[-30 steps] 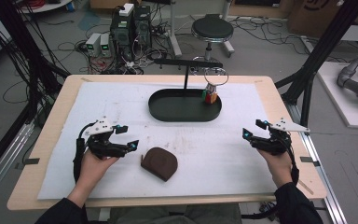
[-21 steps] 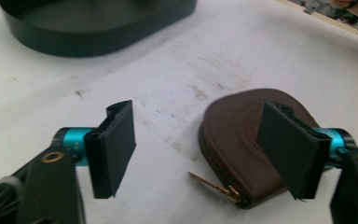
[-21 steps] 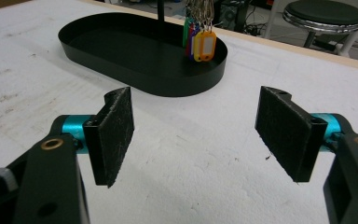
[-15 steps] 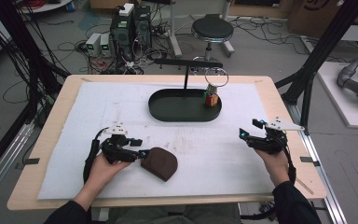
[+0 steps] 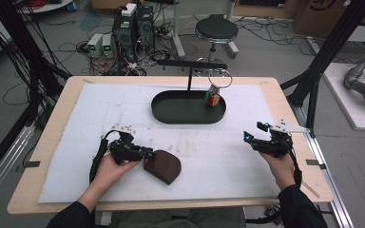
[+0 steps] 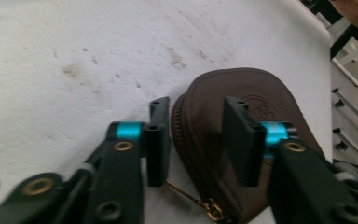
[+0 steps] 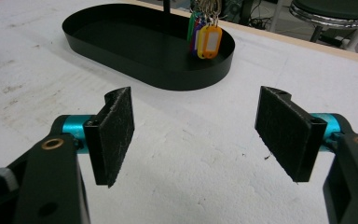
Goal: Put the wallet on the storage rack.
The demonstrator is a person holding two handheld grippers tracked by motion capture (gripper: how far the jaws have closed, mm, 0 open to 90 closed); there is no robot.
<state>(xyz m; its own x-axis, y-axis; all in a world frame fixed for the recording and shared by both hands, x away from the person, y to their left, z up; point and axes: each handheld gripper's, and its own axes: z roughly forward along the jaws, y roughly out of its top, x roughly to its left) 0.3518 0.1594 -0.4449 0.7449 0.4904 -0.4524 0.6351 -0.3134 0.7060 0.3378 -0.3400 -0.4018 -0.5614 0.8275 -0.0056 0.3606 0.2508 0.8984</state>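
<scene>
Left gripper (image 5: pixel 138 153) open, jaws straddling the zipper edge of the brown pouch (image 5: pixel 163 166), which lies at its 4 o'clock on the mat; right gripper (image 5: pixel 259 141) wide open, empty, well apart.

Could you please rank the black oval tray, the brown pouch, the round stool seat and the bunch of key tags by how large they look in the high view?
1. black oval tray
2. round stool seat and brown pouch: they look about alike, and the stool stands farther off, so no ranking between them
3. bunch of key tags
</scene>
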